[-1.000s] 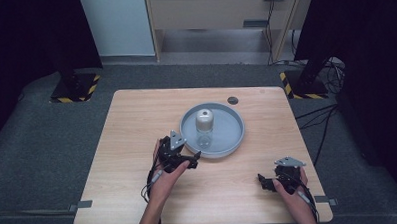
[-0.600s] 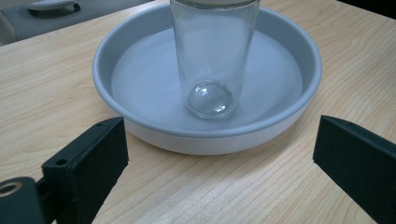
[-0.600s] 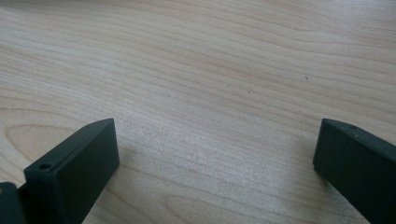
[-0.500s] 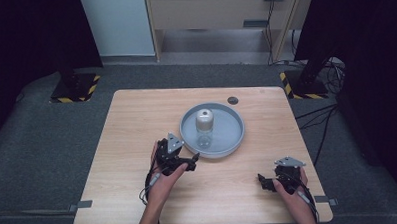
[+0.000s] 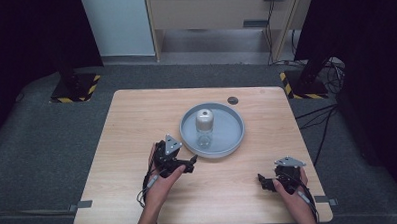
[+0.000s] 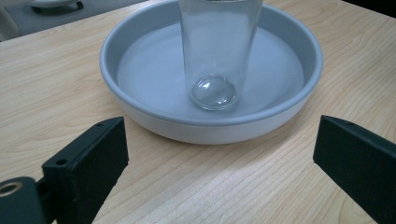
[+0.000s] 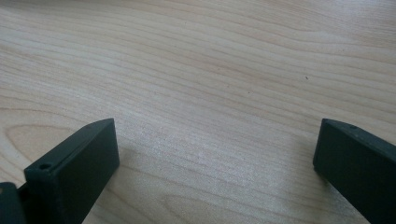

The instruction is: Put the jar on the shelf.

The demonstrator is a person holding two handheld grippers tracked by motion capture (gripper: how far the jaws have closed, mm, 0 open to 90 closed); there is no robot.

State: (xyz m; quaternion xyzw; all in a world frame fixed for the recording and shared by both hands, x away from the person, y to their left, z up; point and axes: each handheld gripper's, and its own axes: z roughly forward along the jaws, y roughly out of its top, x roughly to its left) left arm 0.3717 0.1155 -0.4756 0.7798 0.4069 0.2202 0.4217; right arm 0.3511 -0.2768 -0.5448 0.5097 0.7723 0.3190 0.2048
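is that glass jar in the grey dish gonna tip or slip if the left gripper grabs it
The jar looks tall and narrow on a small base, so a high push may tip it. Its clear, smooth wall is probably slippery and breakable. The rim of the dish would likely stop it sliding far.

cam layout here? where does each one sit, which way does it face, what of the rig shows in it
High view: above the person's side, facing forward and down on the table; forearms, left gripper, right gripper.
Left gripper view: rides the left gripper, low, facing the glass upright in the grey dish; own jaws wide apart.
Right gripper view: on the right gripper, facing bare tabletop; jaws apart.
Shared: high and left gripper views both show glass and dish.
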